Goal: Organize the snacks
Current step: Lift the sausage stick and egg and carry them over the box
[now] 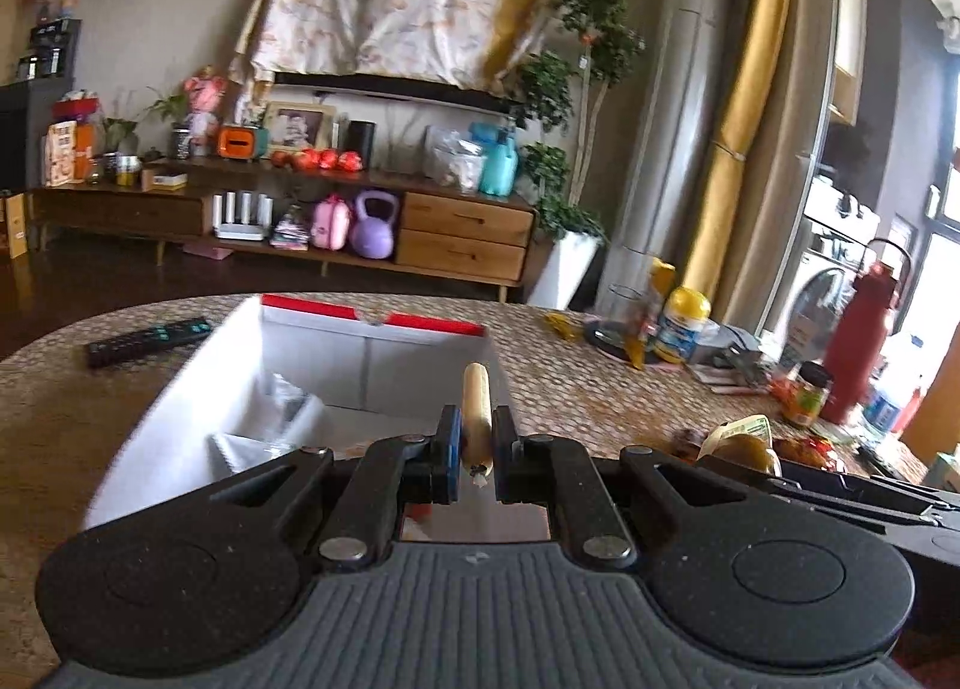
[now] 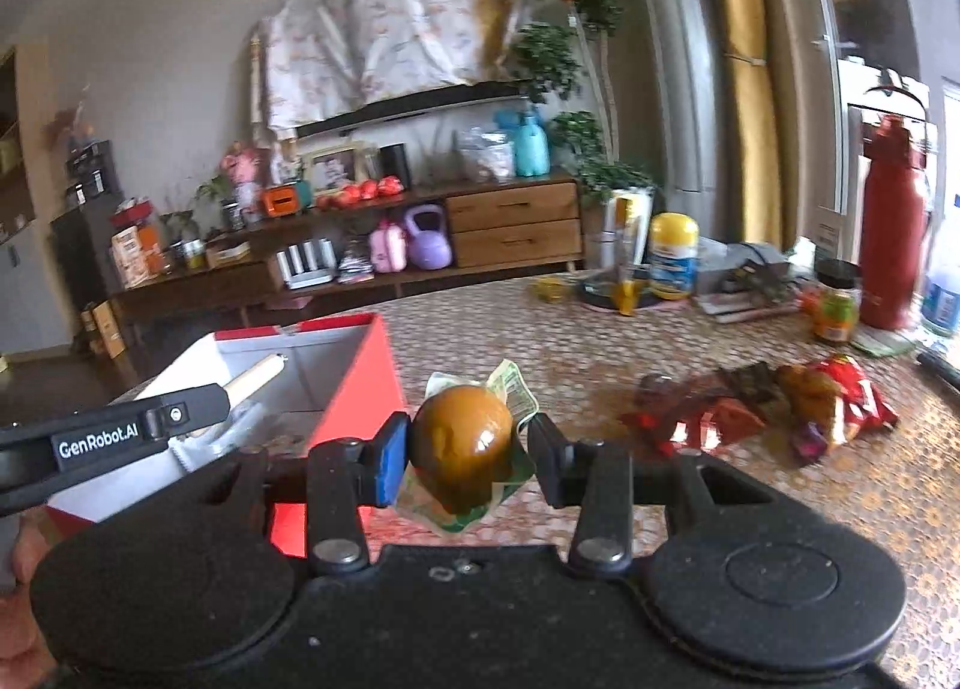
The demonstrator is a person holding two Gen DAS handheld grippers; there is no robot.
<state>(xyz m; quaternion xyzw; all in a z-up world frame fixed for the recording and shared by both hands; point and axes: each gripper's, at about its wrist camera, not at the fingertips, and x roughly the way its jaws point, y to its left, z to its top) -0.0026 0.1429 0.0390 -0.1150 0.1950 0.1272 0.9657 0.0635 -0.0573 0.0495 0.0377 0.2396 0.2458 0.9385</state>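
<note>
Snacks ride in both your grippers: the left gripper (image 1: pixel 477 452) has its jaws clamped on a sausage stick (image 1: pixel 476 419) above the box (image 1: pixel 180 389), the right gripper (image 2: pixel 462 449) pinches a wrapped braised egg (image 2: pixel 462 440) (glossy brown) over the tabletop (image 2: pixel 540 341). You're mid-carry; next, lower each into the box and release.

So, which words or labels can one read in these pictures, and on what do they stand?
"GenRobot.AI": on the side of the left gripper, seen from the right wrist.
Too blurred to read: yellow-capped bottle, red snack bags, small jar, boxes on the sideboard.
</note>
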